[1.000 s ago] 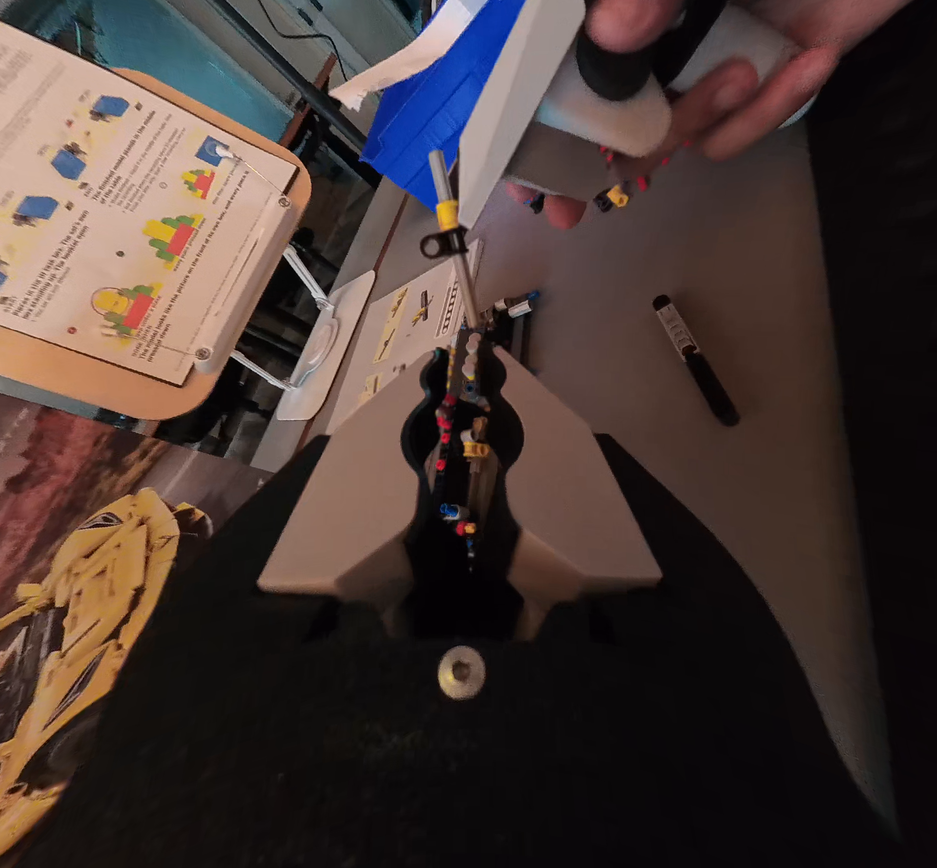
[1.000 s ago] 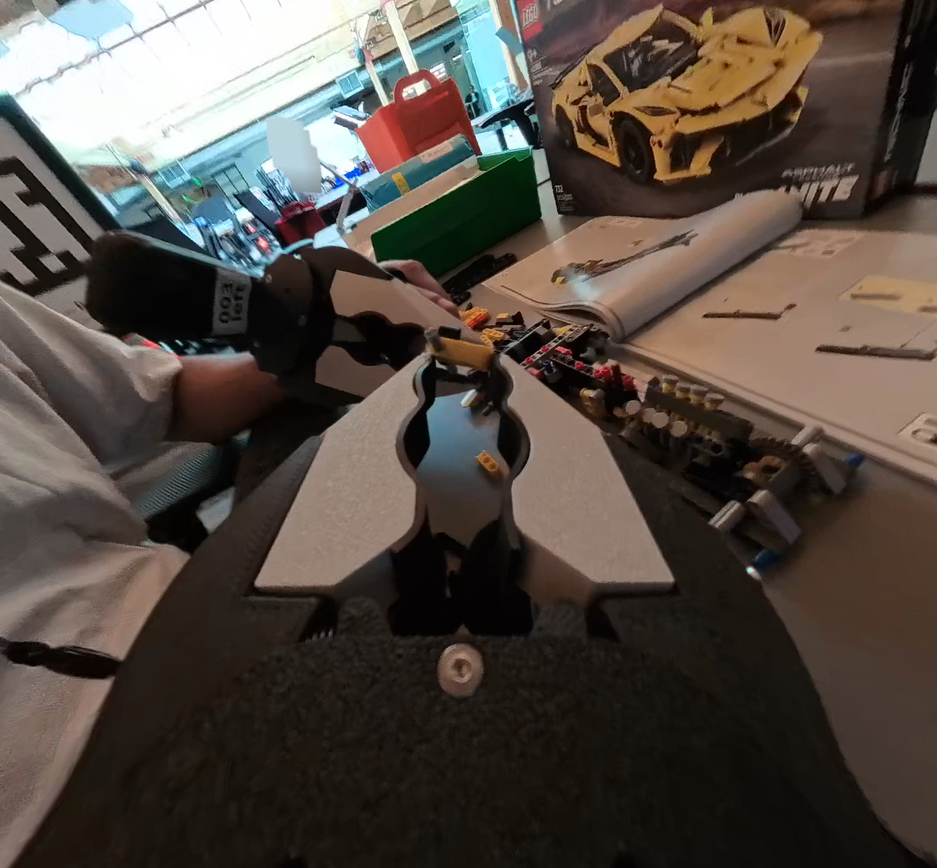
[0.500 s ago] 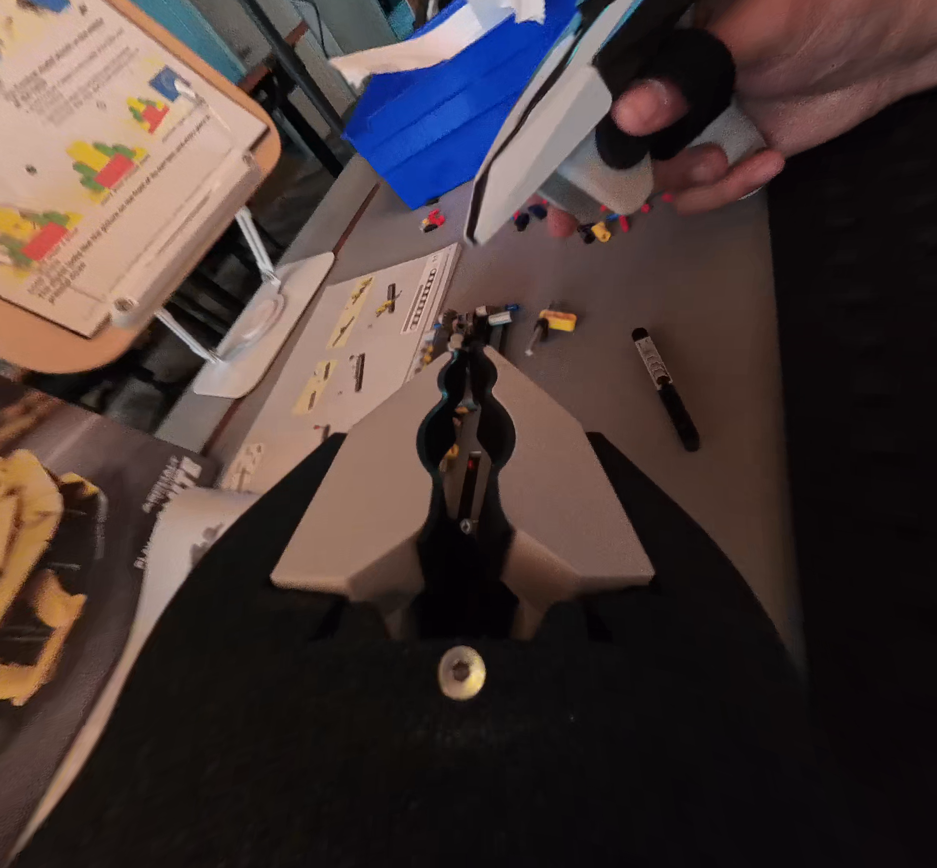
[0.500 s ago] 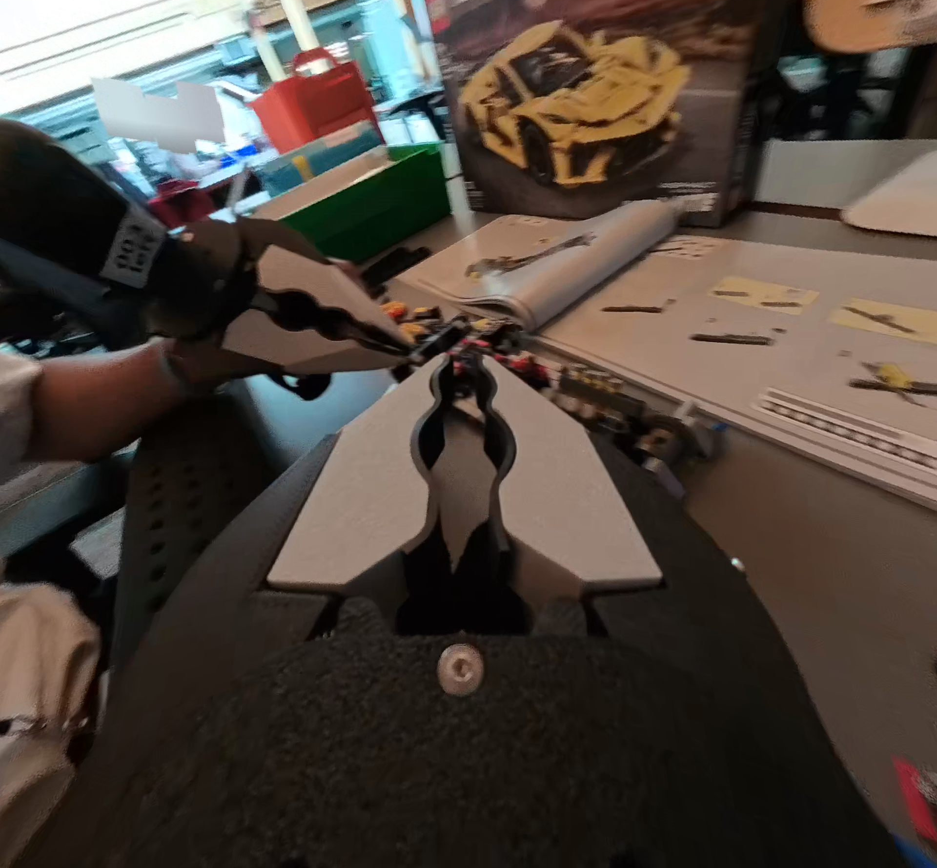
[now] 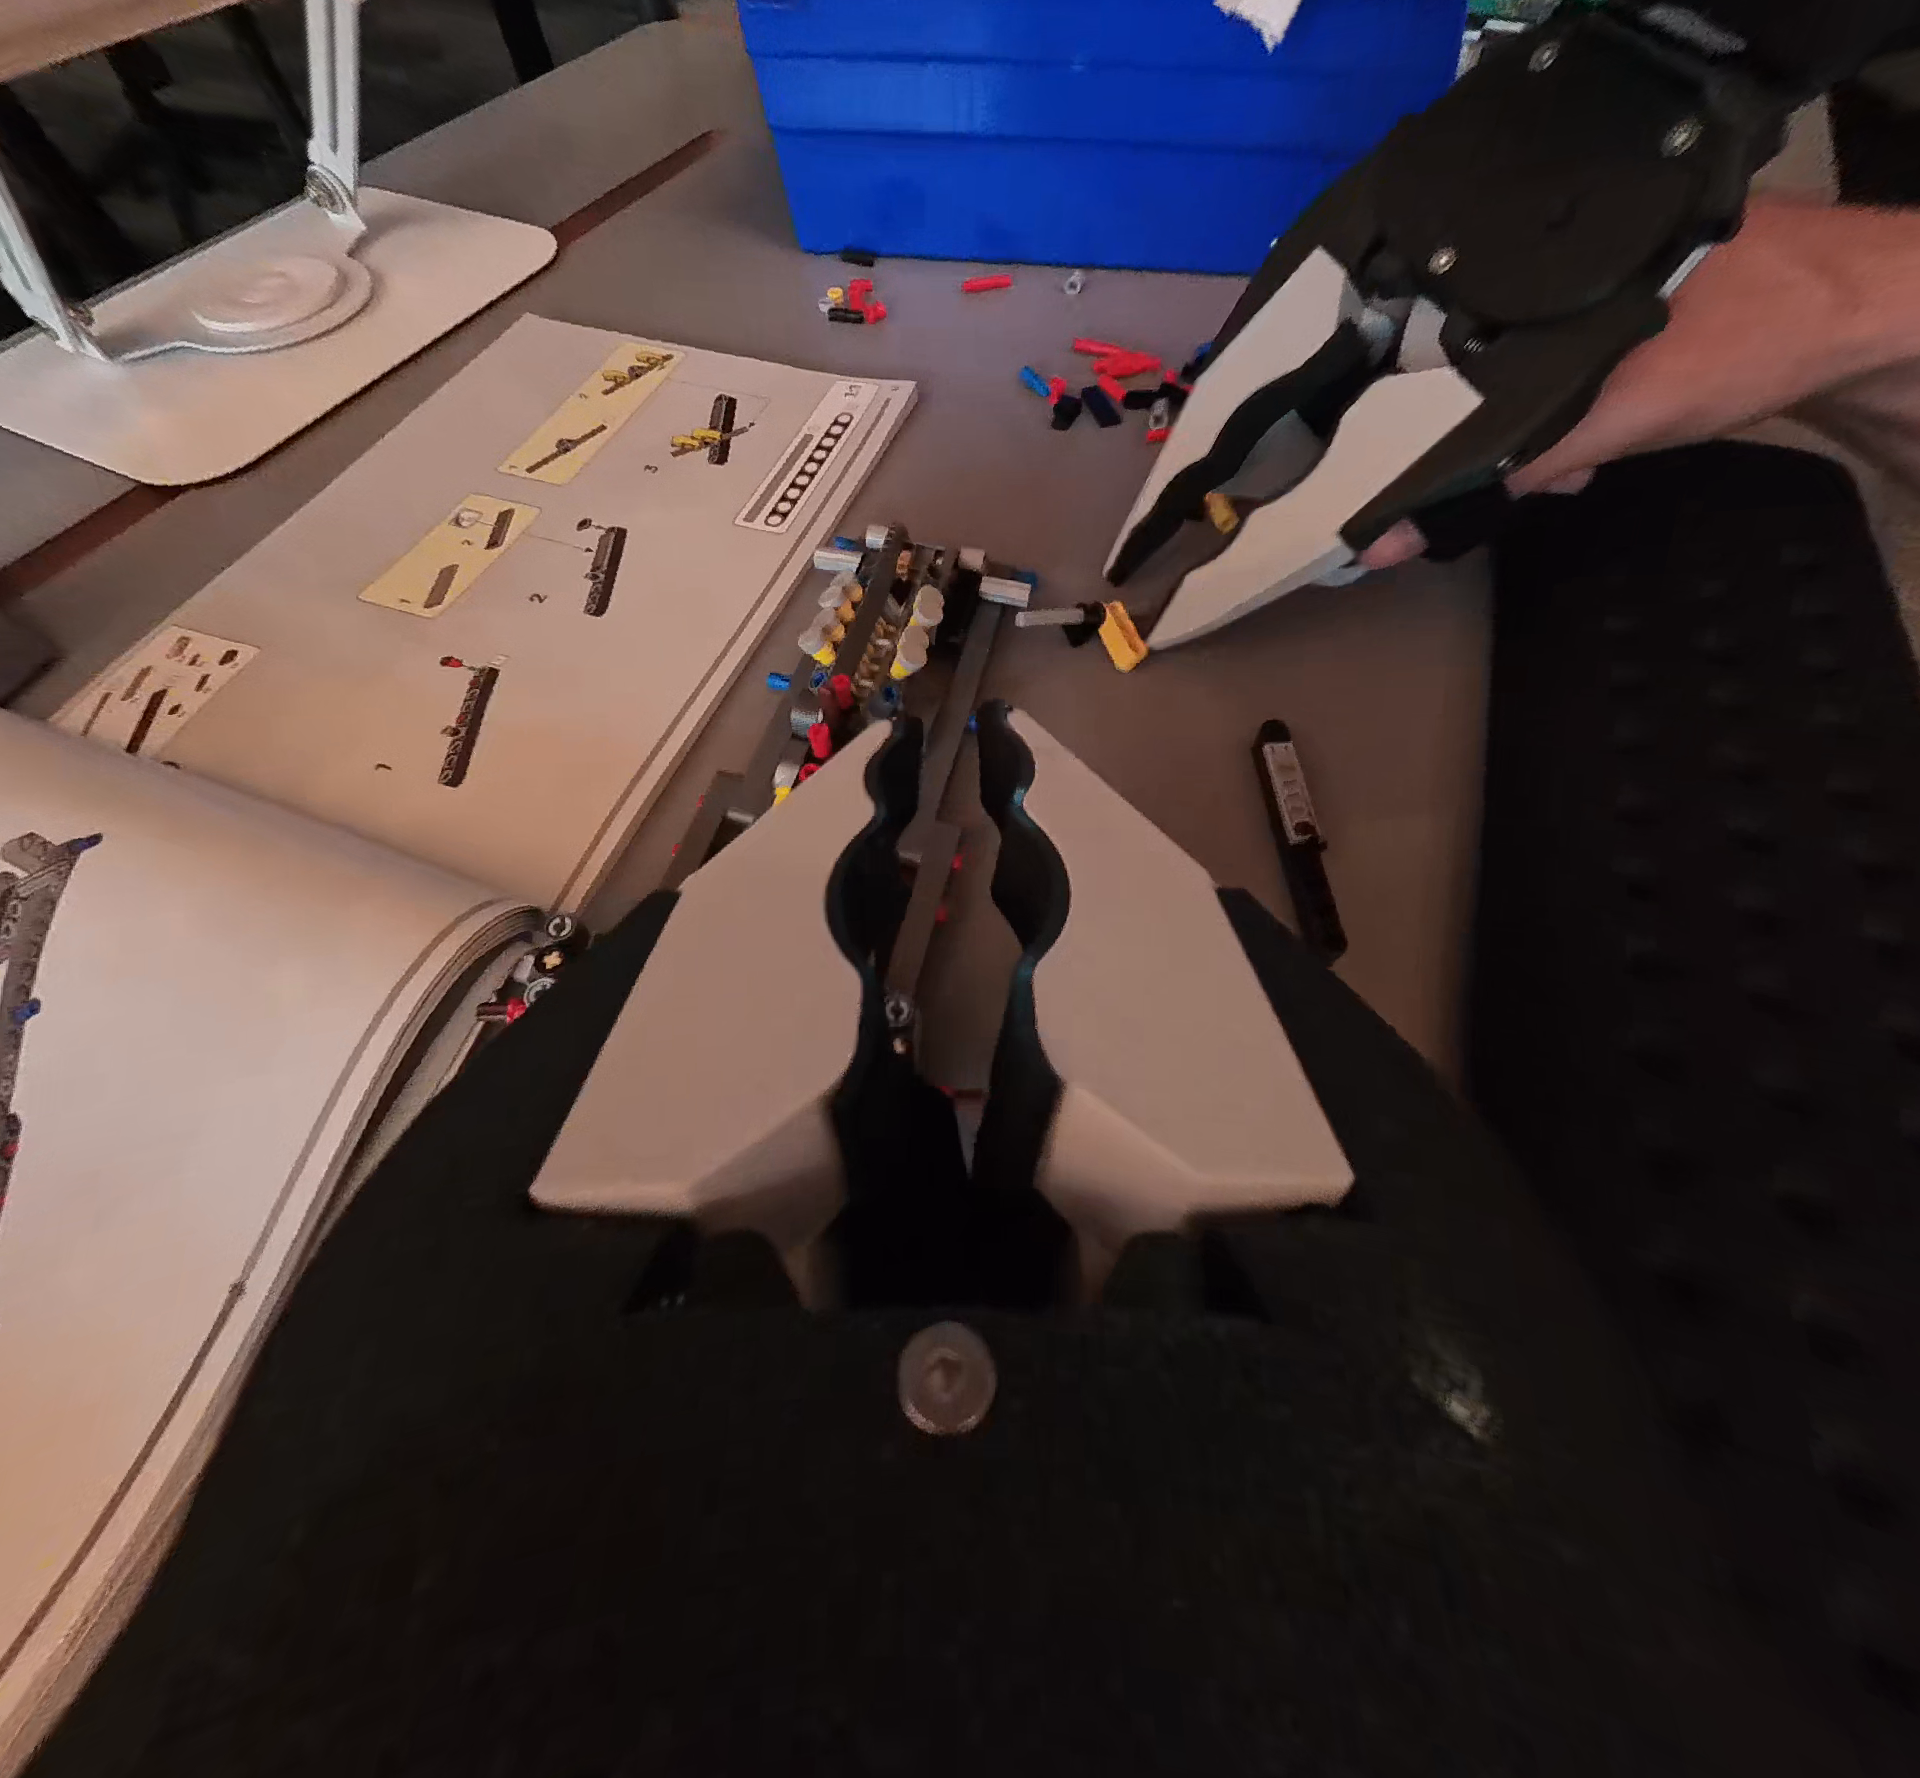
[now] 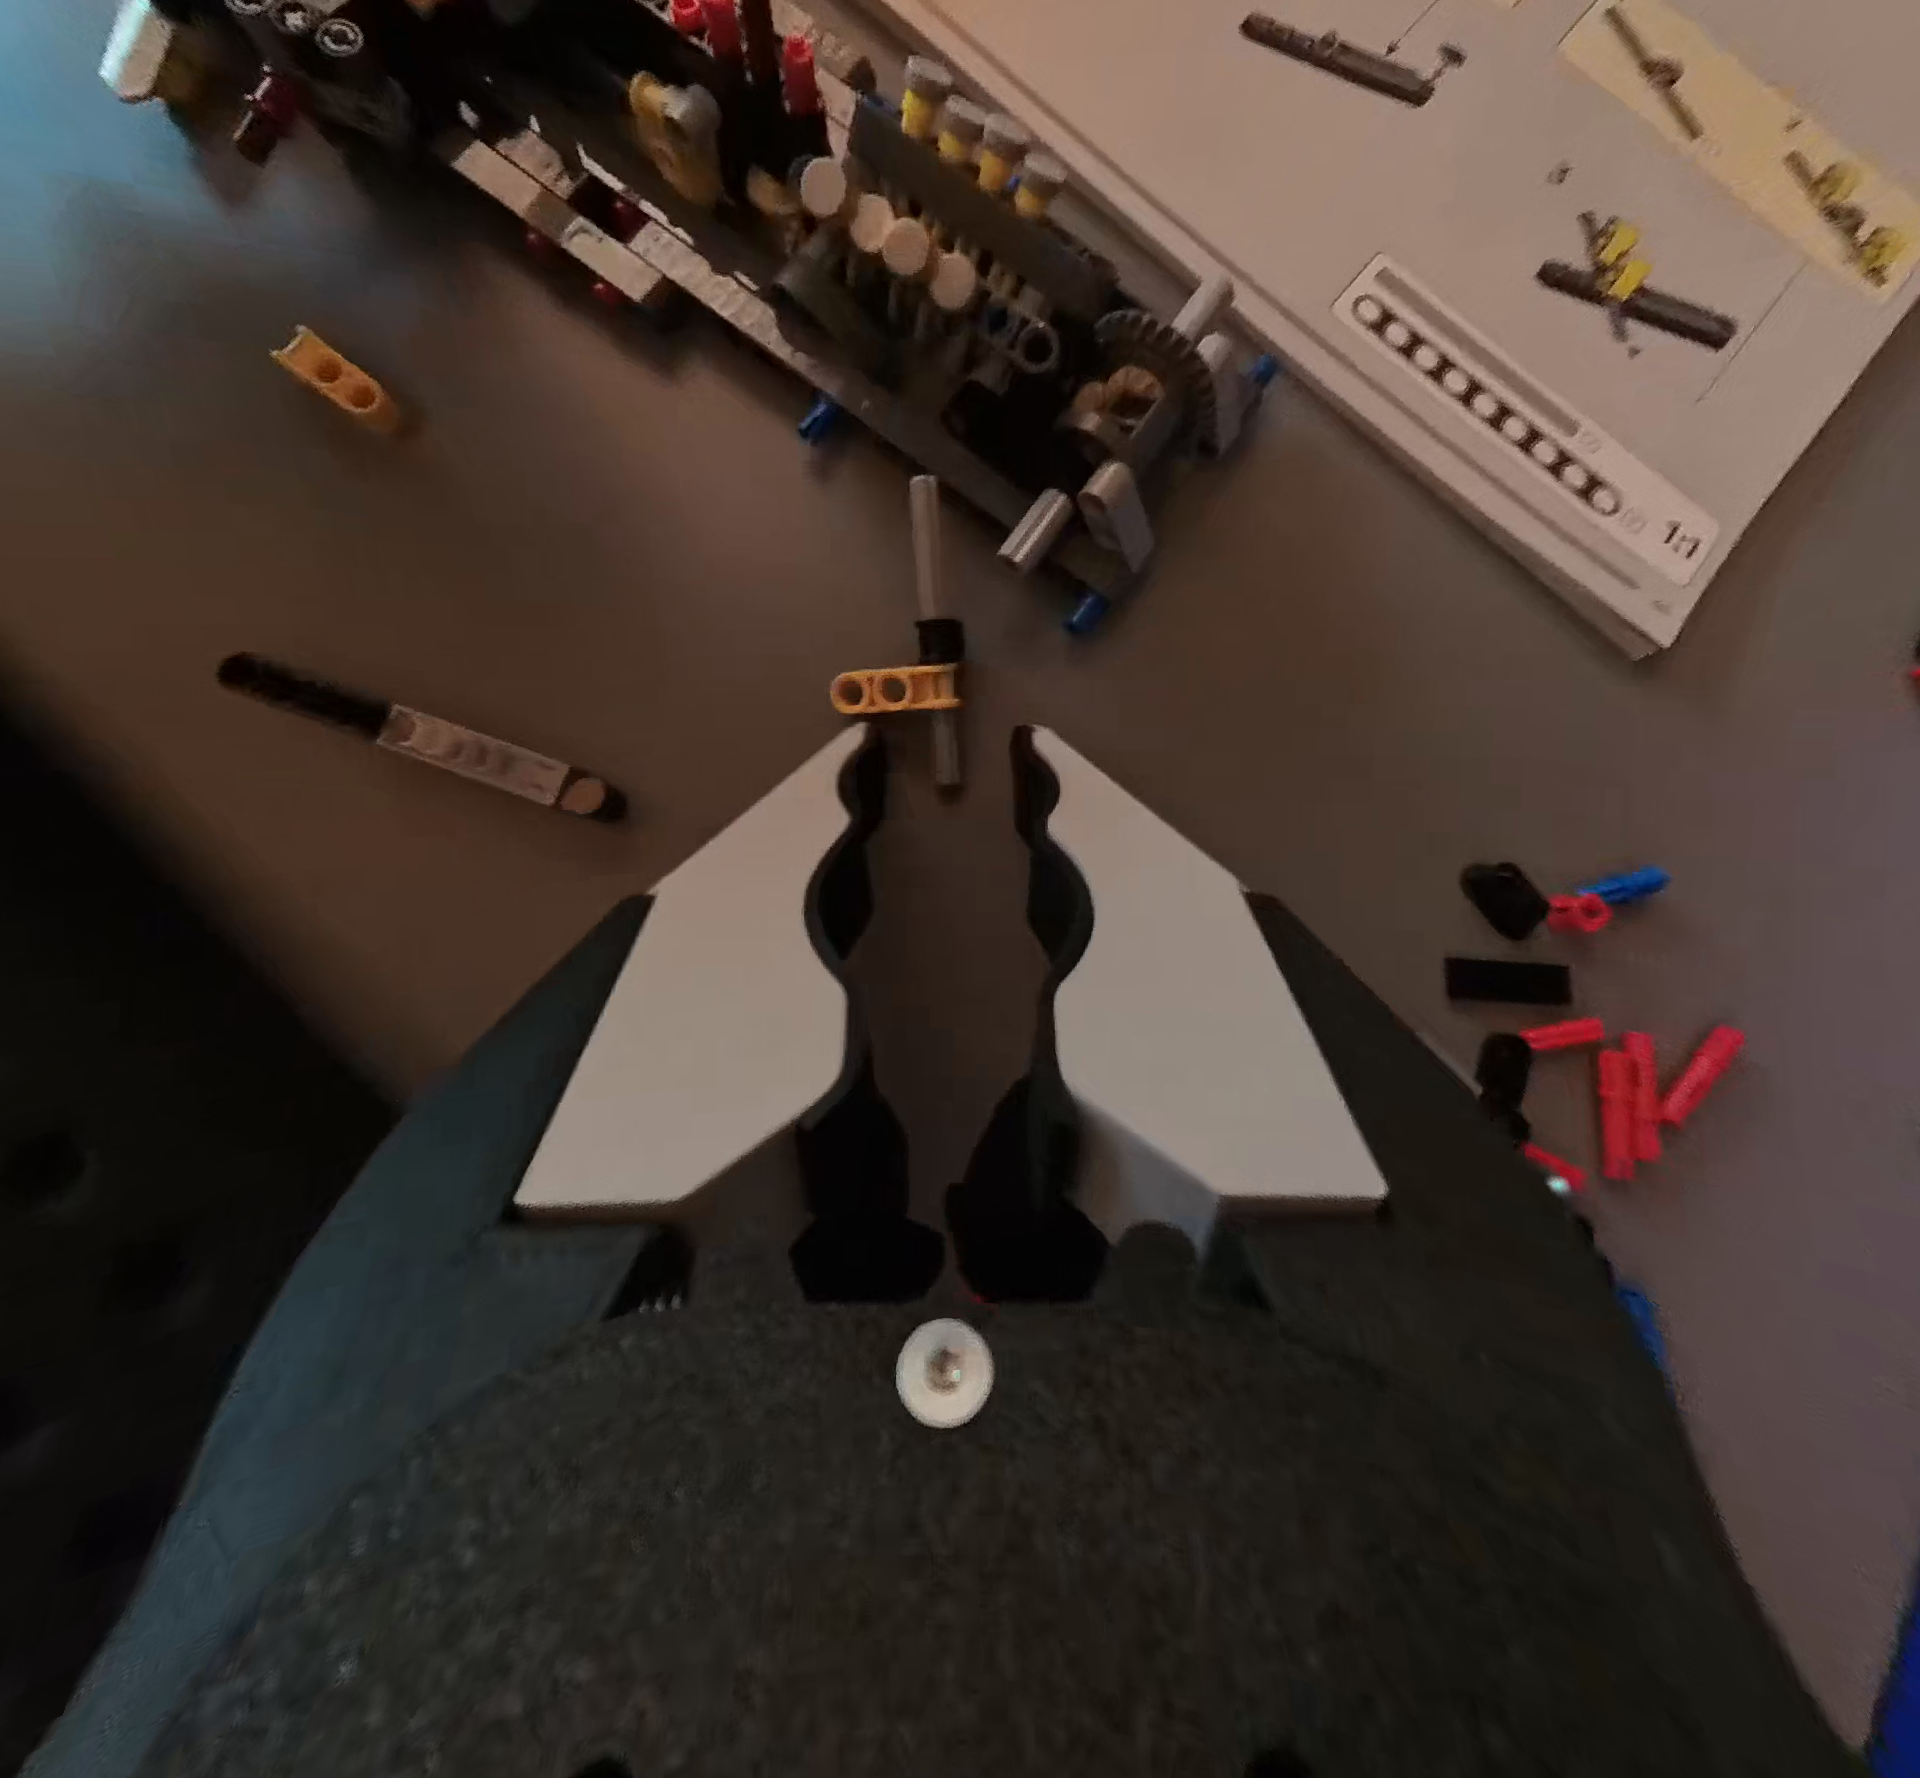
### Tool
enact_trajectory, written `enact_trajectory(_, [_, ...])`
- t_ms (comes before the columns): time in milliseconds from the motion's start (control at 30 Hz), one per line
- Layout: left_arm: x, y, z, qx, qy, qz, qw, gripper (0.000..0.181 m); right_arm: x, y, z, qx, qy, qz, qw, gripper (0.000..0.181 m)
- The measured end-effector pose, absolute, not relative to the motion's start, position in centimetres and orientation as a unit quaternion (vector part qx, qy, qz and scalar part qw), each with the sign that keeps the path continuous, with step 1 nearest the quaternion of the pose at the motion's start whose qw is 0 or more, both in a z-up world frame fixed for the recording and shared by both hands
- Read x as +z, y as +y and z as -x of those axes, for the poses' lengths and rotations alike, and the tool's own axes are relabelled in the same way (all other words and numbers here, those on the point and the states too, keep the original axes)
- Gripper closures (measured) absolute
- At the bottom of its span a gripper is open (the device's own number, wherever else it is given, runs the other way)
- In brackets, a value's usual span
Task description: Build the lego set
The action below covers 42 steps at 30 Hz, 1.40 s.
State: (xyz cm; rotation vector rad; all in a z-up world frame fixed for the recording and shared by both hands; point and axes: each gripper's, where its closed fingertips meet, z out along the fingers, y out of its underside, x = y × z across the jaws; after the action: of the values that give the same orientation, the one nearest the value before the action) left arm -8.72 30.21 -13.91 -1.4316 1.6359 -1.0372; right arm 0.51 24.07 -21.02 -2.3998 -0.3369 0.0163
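The long lego assembly (image 5: 883, 627) lies on the grey table beside the open instruction booklet (image 5: 468, 585); it also shows in the right wrist view (image 6: 935, 253). My left gripper (image 5: 948, 726) is closed around the assembly's dark side beam, low over the table. A grey axle with a yellow connector (image 6: 894, 689) lies on the table just ahead of my right gripper (image 6: 940, 741), which is open and empty. In the left wrist view the right gripper (image 5: 1132, 608) has its tips down at the table next to that axle piece (image 5: 1117, 632).
A blue bin (image 5: 1039, 118) stands at the back. Loose red, blue and black pins (image 6: 1631, 1094) lie to the right. A black marker (image 6: 416, 741) and a loose yellow piece (image 6: 338, 383) lie to the left. A stand's white base (image 5: 260, 326) is at the far left. From the left gripper's tips to the loose yellow piece (image 6: 338, 383) is close to 7 cm.
The axle with the yellow connector was up in the air between the grippers and now lies on the table. Both grippers have come down to the table; the right one has opened.
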Motion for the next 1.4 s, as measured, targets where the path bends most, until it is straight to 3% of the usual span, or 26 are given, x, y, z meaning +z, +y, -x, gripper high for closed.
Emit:
enact_trajectory(100, [-13.6,29.6,8.8,-0.428,0.628,0.556,0.337,0.171,-21.3,24.6,-0.5,0.003,-0.148,0.922,0.357,0.177])
enact_trajectory(167, [-13.5,29.1,8.9,-0.448,0.623,0.559,0.314,0.17,-20.7,25.2,-0.4,0.003,-0.147,0.915,0.376,0.177])
enact_trajectory(333, [-12.1,27.5,8.3,-0.527,0.576,0.567,0.263,0.155,-12.8,27.5,3.5,0.092,-0.083,0.817,0.563,0.178])
enact_trajectory(467, [-9.5,27.6,7.8,-0.565,0.528,0.556,0.306,0.154,-9.5,28.5,6.3,0.133,-0.031,0.755,0.642,0.178])
enact_trajectory(633, [-8.3,28.6,8.3,-0.569,0.505,0.554,0.338,0.164,-9.3,29.2,8.6,0.076,-0.069,0.752,0.651,0.178])
enact_trajectory(867, [-8.4,28.8,8.6,-0.552,0.518,0.553,0.347,0.164,-9.2,29.4,8.3,0.076,-0.053,0.75,0.655,0.178])
enact_trajectory(933, [-8.7,28.4,8.6,-0.555,0.526,0.55,0.336,0.174,-9.6,29.4,8.4,0.07,-0.056,0.756,0.648,0.178])
enact_trajectory(1100, [-9.2,28.8,8.7,-0.529,0.545,0.555,0.34,0.175,-10.2,29.3,8.9,0.11,-0.067,0.757,0.64,0.172])
enact_trajectory(1200, [-10.3,30.4,8.9,-0.441,0.586,0.551,0.398,0.175,-10.1,29.0,8.3,0.175,-0.046,0.751,0.635,0.154])
enact_trajectory(1400, [-12.3,30.9,8.9,-0.214,0.688,0.454,0.524,0.175,-10.3,29.3,7.4,0.192,-0.028,0.755,0.626,0.154])
